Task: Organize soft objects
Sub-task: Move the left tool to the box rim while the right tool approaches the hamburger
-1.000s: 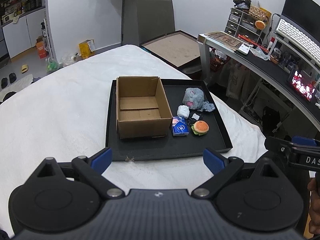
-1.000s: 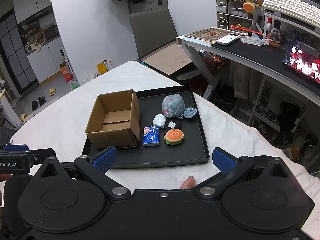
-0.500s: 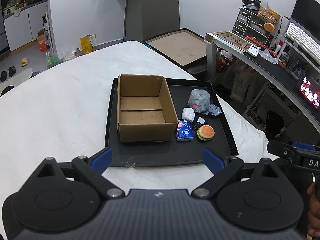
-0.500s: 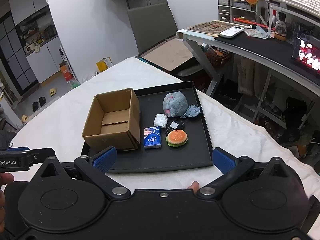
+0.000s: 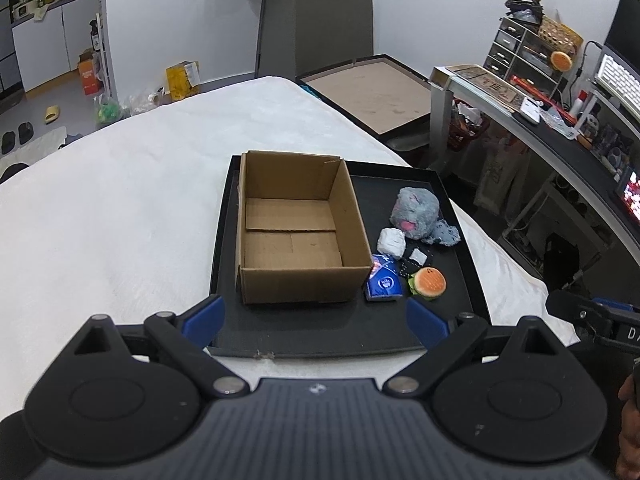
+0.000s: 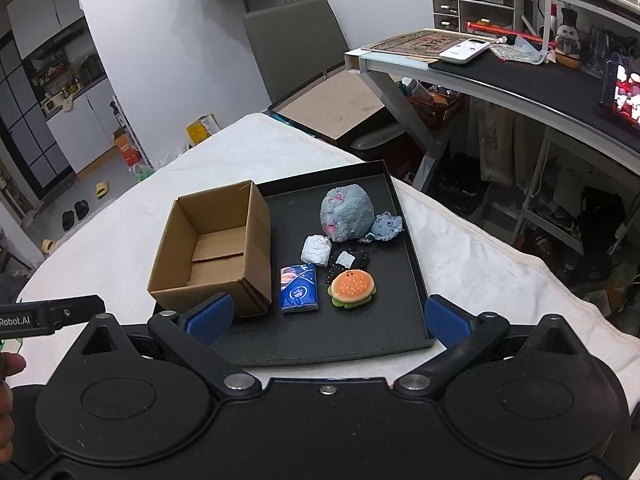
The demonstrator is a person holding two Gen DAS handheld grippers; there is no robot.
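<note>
An open, empty cardboard box stands on the left of a black tray. To its right lie a grey plush ball, a small grey rag toy, a white wad, a blue tissue pack, a black beaded pouch and a plush burger. My left gripper is open and empty near the tray's front edge. My right gripper is open and empty, just in front of the tray.
The tray lies on a white-covered table whose right edge drops off close to the tray. A desk with clutter stands to the right, a grey chair behind. The right gripper's side shows in the left wrist view.
Both grippers have moved forward toward the tray; the box and soft objects look larger and nearer. Nothing on the tray has moved. Both jaws stay open.
</note>
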